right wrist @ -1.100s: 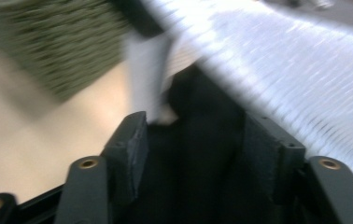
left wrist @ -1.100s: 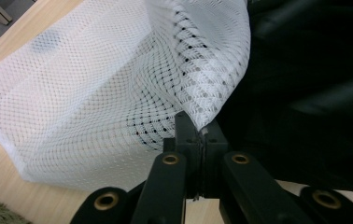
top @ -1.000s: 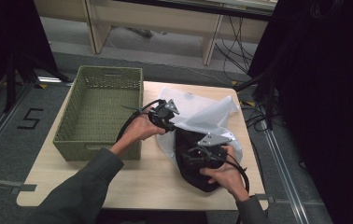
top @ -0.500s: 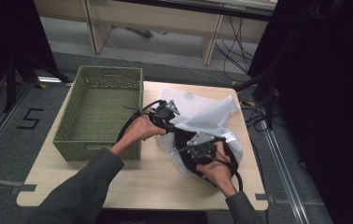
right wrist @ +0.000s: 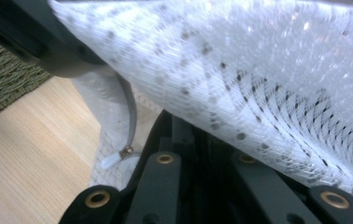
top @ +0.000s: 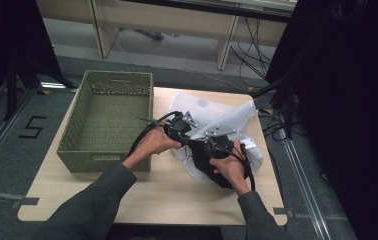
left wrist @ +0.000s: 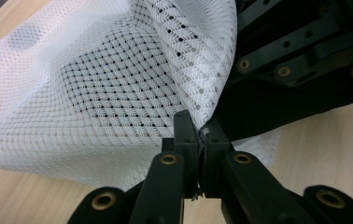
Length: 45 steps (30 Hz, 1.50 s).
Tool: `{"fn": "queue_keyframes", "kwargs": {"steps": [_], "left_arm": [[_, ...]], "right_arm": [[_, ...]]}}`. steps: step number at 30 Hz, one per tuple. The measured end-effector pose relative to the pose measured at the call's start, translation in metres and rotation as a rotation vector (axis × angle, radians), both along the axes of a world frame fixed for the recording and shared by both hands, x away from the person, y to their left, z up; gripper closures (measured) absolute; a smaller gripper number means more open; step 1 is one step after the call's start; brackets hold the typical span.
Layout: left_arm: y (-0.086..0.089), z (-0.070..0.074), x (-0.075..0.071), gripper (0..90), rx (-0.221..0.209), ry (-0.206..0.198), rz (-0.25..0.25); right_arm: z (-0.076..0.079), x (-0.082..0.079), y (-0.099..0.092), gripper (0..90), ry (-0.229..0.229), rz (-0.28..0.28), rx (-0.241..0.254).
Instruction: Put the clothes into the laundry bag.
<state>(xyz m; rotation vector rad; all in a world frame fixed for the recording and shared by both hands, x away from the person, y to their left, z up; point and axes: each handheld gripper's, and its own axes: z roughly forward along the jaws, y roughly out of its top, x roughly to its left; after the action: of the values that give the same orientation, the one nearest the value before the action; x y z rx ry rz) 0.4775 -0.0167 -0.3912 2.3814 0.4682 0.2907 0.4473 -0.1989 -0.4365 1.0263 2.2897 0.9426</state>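
My left gripper [left wrist: 198, 133] is clamped on the white mesh bag [left wrist: 95, 84], my right gripper's [top: 216, 144] jaws are hidden under mesh, and a "5" [top: 33, 127] marks the floor at nine o'clock.

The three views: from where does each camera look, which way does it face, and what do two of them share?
High view: above the table's near side, looking forward and down; forearms, both hands, basket.
Left gripper view: rides the left claw, looking along its jaws, shut on the white mesh bag.
Right gripper view: rides the right claw, looking under the mesh toward the zipper pull.
Shared: both gripper views show the mesh bag and wooden table.
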Motion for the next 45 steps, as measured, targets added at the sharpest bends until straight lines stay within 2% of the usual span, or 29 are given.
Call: {"fn": "queue_keyframes", "kwargs": {"steps": [2,3,5,9,11,13,14,15,18,19,20,21,23,24,27,28,30,32,33,34,35,36,38,39,40,41,43,44,45], "left_arm": [[0.001,-0.003,0.001,84.4,0.004,-0.026,0.021],[0.002,-0.004,0.001,82.1,0.011,-0.035,0.033],[0.003,-0.011,-0.001,82.4,-0.003,-0.004,0.038],[0.006,-0.015,-0.004,79.9,-0.009,-0.014,0.053],[0.011,-0.010,-0.012,75.7,-0.035,-0.013,0.076],[0.017,-0.005,-0.024,74.9,-0.102,-0.028,0.109],[0.018,-0.007,-0.040,71.3,-0.105,-0.042,0.111],[0.018,-0.007,-0.040,69.2,-0.105,-0.042,0.111],[0.012,-0.026,-0.059,64.6,-0.103,-0.017,0.101],[0.009,-0.034,-0.063,59.8,-0.105,0.004,0.109],[0.007,-0.043,-0.065,57.9,-0.093,0.012,0.108],[0.004,-0.051,-0.067,55.8,-0.082,0.028,0.115],[-0.001,-0.067,-0.068,53.5,-0.090,0.050,0.135],[-0.005,-0.080,-0.068,50.4,-0.139,0.084,0.157],[-0.012,-0.090,-0.068,46.8,-0.172,0.112,0.173],[-0.020,-0.098,-0.067,43.1,-0.155,0.097,0.201],[-0.022,-0.101,-0.065,42.3,-0.148,0.100,0.187],[-0.031,-0.109,-0.062,41.2,-0.170,0.123,0.220],[-0.034,-0.112,-0.061,41.8,-0.165,0.114,0.235],[-0.039,-0.118,-0.060,43.0,-0.122,0.106,0.225],[-0.039,-0.118,-0.060,44.6,-0.122,0.106,0.225],[-0.041,-0.120,-0.061,44.6,-0.122,0.068,0.232],[-0.040,-0.119,-0.061,52.7,-0.106,0.046,0.241],[-0.039,-0.120,-0.060,69.7,-0.108,0.040,0.217],[-0.036,-0.120,-0.060,75.9,-0.112,0.031,0.206],[-0.036,-0.120,-0.060,81.8,-0.112,0.031,0.206],[-0.035,-0.121,-0.061,85.3,-0.115,0.023,0.189],[-0.034,-0.120,-0.061,87.9,-0.101,0.017,0.175],[-0.031,-0.119,-0.063,88.4,-0.078,0.019,0.161]], "right_arm": [[-0.001,0.001,-0.001,86.5,-0.019,0.005,0.006],[0.001,-0.001,-0.003,86.5,0.022,0.001,0.013],[-0.001,-0.001,-0.002,86.6,0.005,-0.004,0.023],[-0.001,-0.002,-0.003,86.4,0.003,0.002,0.022],[-0.002,-0.002,-0.003,86.2,0.016,-0.009,0.023],[-0.003,-0.001,-0.005,86.2,0.010,0.000,0.019],[-0.003,0.001,-0.007,86.2,0.025,0.004,0.016],[-0.004,0.002,-0.007,86.2,-0.005,0.004,0.023],[-0.003,0.000,-0.007,86.1,0.010,0.002,0.021],[-0.003,0.001,-0.007,86.0,0.001,0.005,0.017],[-0.002,-0.001,-0.007,85.9,0.035,-0.002,0.018],[-0.002,-0.001,-0.006,85.8,0.028,-0.002,0.021],[-0.003,0.000,-0.006,85.8,0.018,-0.004,0.025],[-0.004,0.002,-0.007,85.7,0.002,0.007,0.023],[-0.003,0.002,-0.008,85.5,0.013,0.020,0.024],[-0.003,0.002,-0.008,85.4,0.018,0.017,0.027],[-0.003,0.002,-0.009,85.4,0.024,0.024,0.022],[-0.003,0.000,-0.007,85.3,0.011,-0.010,0.045],[-0.003,0.001,-0.007,85.3,0.006,-0.004,0.041],[-0.002,0.000,-0.009,85.3,0.030,0.011,0.026],[-0.002,0.000,-0.009,85.3,0.030,0.011,0.026],[-0.001,0.000,-0.009,85.3,0.032,0.015,0.023],[-0.002,0.000,-0.008,85.5,0.018,0.004,0.035],[-0.001,0.002,-0.010,85.9,-0.003,0.016,0.024],[0.000,0.000,-0.010,86.1,0.026,0.014,0.028],[0.001,-0.001,-0.010,86.3,0.024,0.009,0.027],[0.003,-0.001,-0.010,86.4,0.028,0.012,0.026],[0.003,0.000,-0.010,86.6,-0.019,0.016,0.027],[0.005,-0.001,-0.011,86.7,-0.019,0.016,0.027]]}}
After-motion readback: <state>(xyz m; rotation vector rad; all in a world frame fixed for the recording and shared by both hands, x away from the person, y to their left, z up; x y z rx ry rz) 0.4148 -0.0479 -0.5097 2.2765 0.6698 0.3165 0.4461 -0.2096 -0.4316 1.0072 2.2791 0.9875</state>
